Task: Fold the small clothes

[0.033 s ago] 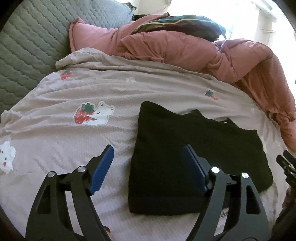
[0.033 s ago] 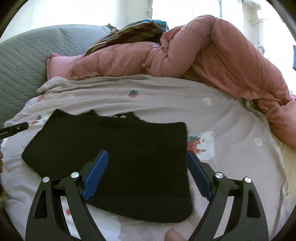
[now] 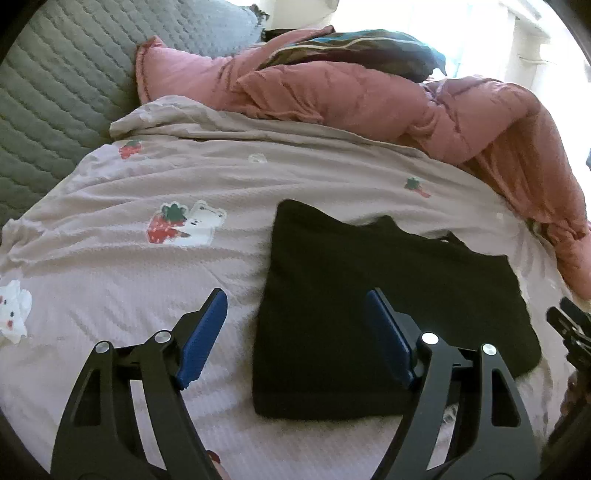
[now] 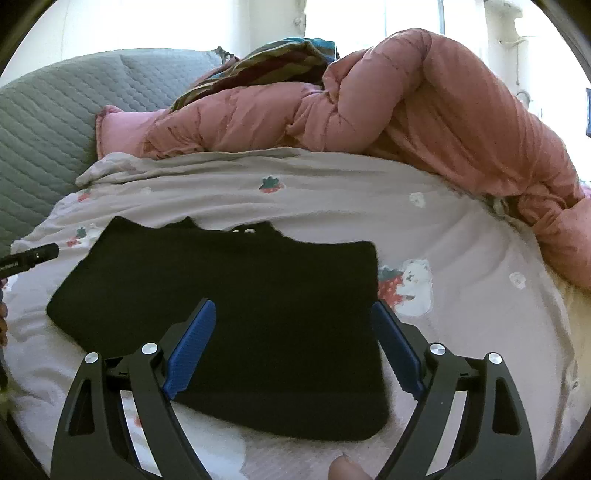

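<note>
The black garment lies folded flat on the bed; left gripper and right gripper both gape wide, empty; perhaps one fold remains

Bed by a bright window

A pale bedsheet printed with strawberries and bears covers the bed; a grey quilted headboard rises at ten o'clock, a bunched pink duvet lies from twelve to three, and overexposed daylight floods a white wall behind.
</note>
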### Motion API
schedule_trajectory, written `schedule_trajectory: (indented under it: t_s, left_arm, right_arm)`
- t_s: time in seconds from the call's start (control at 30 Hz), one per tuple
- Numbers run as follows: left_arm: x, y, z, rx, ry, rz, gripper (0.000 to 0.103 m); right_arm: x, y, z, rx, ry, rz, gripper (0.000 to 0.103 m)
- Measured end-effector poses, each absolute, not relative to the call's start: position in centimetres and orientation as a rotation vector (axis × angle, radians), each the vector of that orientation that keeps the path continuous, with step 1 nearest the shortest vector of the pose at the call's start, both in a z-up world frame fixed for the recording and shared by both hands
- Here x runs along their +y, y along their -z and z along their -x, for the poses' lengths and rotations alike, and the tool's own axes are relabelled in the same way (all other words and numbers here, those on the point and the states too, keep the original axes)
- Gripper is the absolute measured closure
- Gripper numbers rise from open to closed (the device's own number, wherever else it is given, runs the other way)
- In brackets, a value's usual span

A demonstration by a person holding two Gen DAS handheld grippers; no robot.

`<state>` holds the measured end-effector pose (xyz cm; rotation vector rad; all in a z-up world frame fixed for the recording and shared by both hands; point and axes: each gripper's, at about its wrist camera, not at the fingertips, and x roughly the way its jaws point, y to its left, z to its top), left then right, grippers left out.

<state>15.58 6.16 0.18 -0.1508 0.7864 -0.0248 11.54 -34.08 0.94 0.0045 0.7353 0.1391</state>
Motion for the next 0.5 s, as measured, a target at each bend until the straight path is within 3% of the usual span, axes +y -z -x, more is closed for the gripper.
schedule_trajectory:
  t_s: [0.5]
  left_arm:
    - [3.4,3.8,-14.6,0.928,0.044,0.061,0.033]
  right_arm:
    - [-32.7,2.5,-11.4,0.897,-0.192,0.005,0.018]
